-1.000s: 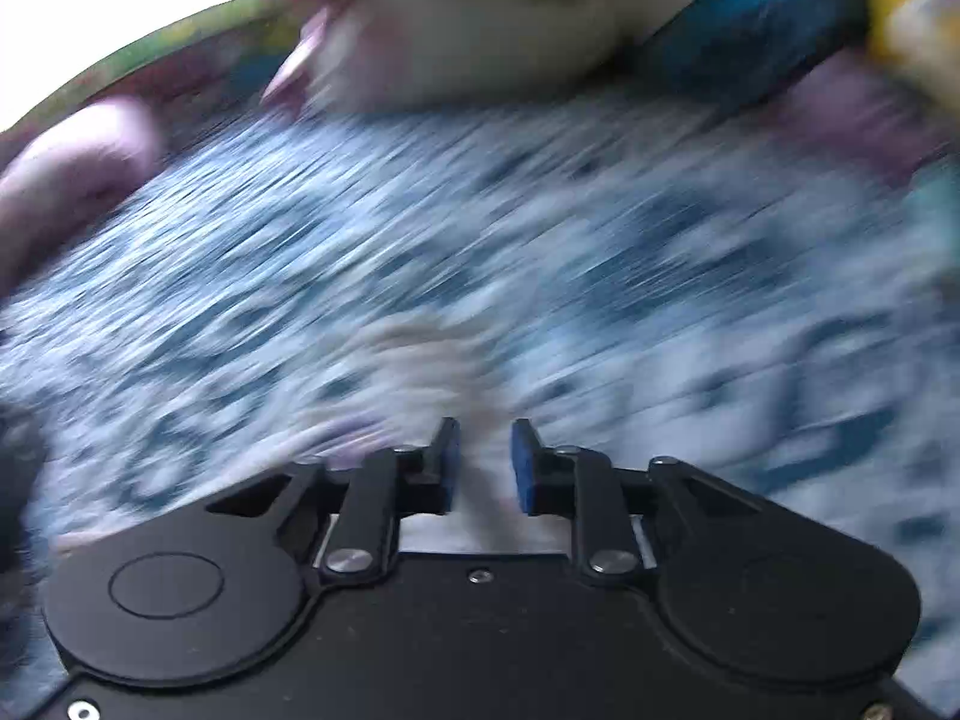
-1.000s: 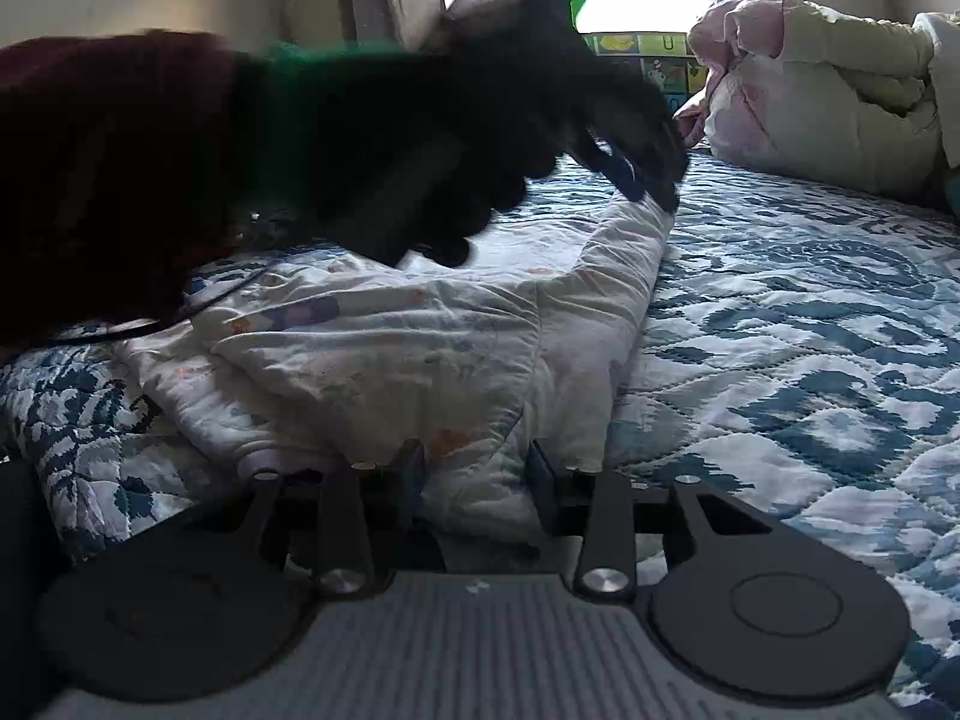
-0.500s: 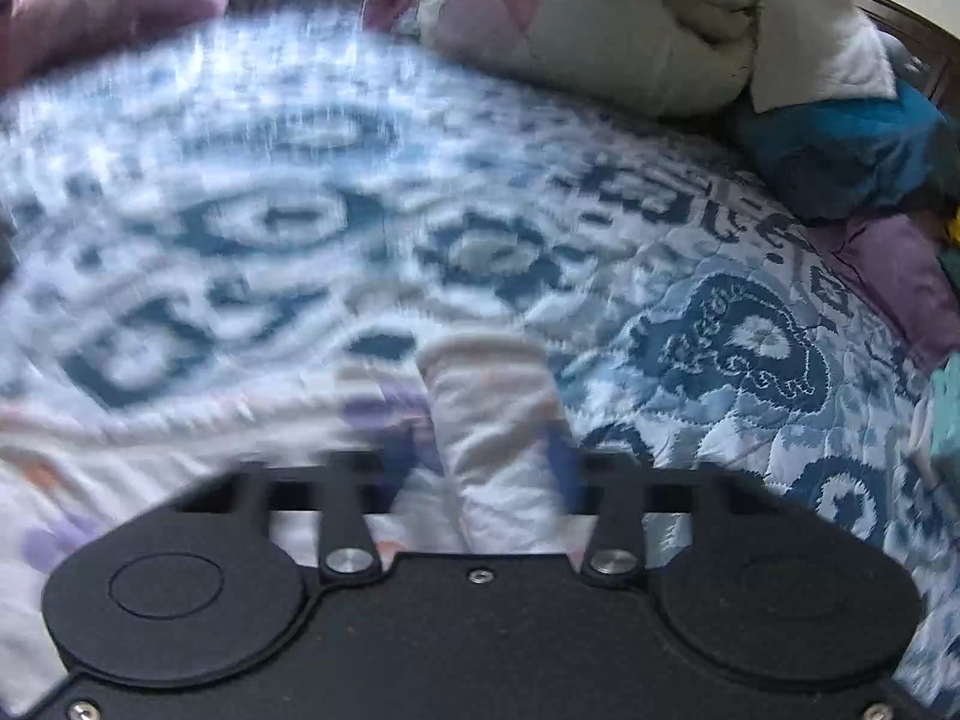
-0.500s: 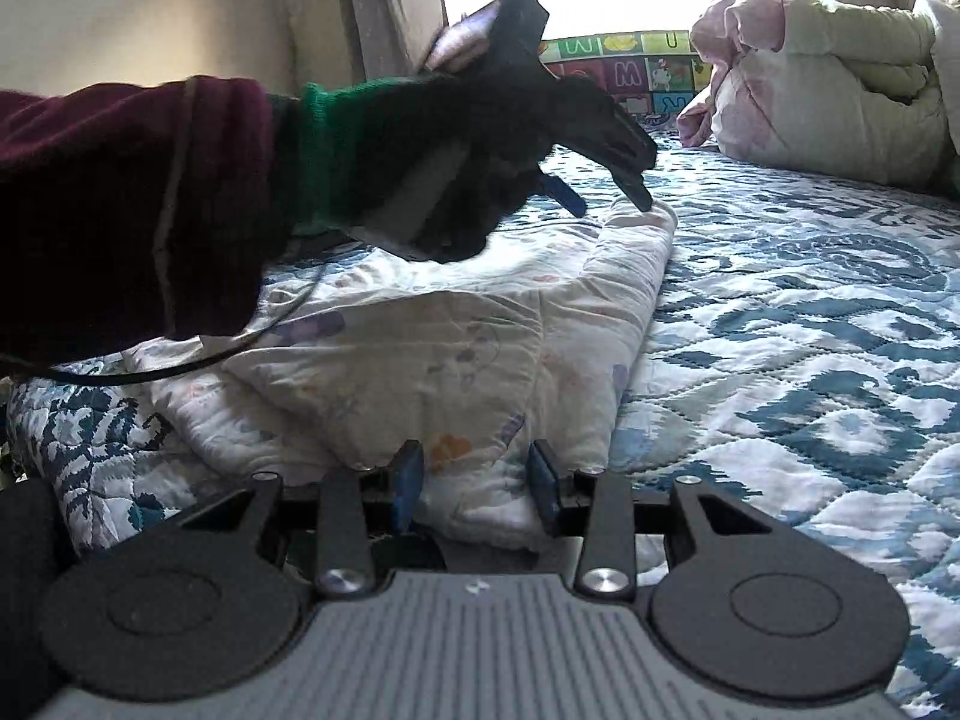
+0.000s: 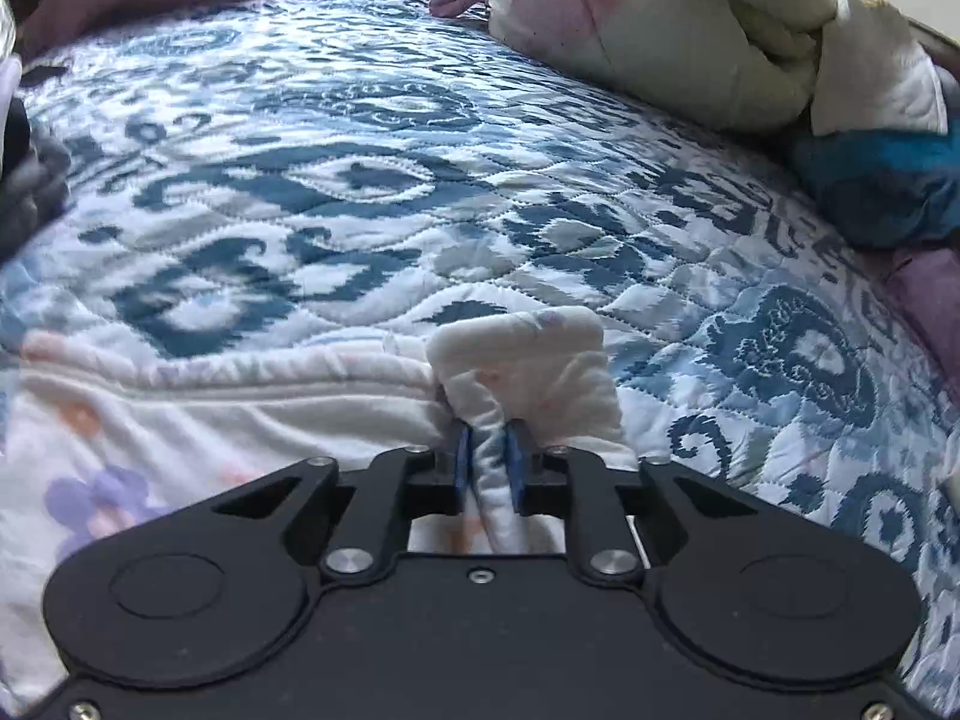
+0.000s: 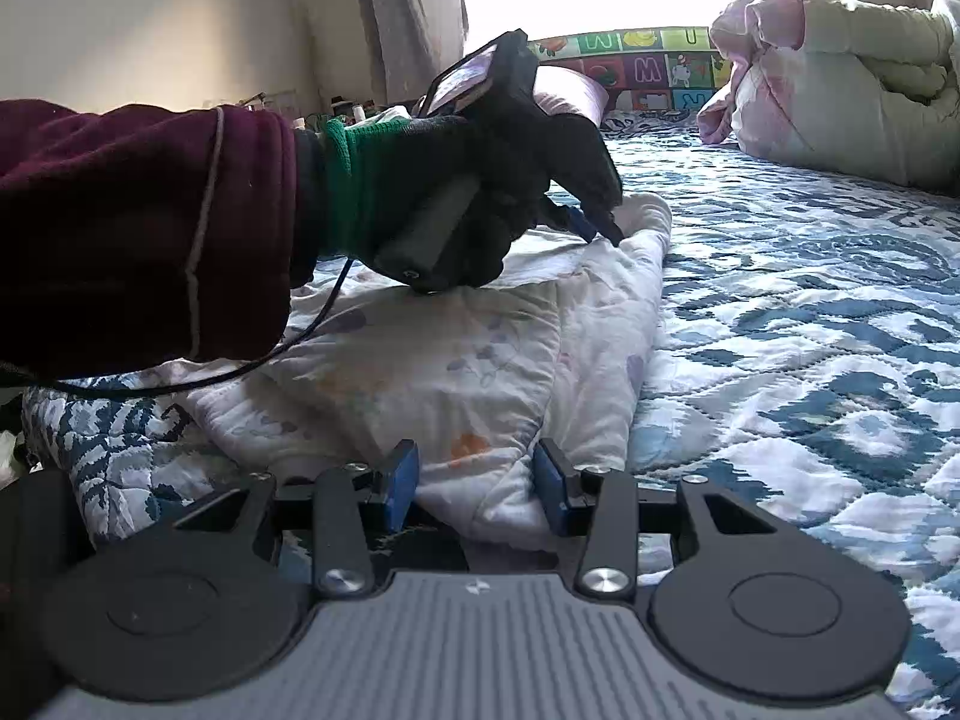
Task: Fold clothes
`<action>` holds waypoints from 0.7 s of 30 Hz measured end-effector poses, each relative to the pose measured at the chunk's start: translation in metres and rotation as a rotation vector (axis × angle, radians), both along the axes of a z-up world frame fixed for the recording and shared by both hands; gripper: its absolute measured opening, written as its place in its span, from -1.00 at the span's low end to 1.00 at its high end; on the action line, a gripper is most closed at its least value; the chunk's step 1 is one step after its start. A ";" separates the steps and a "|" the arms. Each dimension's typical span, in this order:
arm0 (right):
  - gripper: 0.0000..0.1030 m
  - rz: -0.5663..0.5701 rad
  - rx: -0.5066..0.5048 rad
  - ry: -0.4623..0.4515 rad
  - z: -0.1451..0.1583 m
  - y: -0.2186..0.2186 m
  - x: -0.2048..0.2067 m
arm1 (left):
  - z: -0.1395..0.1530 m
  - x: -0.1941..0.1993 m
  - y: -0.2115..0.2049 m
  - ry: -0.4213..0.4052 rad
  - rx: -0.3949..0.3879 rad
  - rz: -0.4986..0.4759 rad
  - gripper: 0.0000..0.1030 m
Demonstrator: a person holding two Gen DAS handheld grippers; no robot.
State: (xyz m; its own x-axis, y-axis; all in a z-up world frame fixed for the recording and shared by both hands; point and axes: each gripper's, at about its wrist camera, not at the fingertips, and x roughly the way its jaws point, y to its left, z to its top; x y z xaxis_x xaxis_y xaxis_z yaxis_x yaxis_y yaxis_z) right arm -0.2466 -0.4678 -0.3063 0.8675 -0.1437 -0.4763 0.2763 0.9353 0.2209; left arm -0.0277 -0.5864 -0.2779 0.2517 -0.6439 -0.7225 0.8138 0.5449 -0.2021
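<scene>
A dark maroon knit sleeve [image 6: 138, 228] meets a black glove with a green cuff [image 6: 480, 180]; a thin black cable [image 6: 288, 348] trails. Both black grippers carry 2 blue pads.

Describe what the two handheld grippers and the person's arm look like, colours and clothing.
Left gripper: black body with round side discs, silver screws, blue finger pads. Right gripper: black linkages on a ribbed grey body, blue pads too. The left hand wears a black glove with a green cuff, a maroon sleeve, and a thin black cable hangs below.
</scene>
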 end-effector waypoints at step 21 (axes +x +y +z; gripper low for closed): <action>-0.12 0.003 -0.004 -0.001 -0.003 -0.001 0.001 | -0.011 -0.017 -0.042 -0.276 0.131 -0.154 -0.65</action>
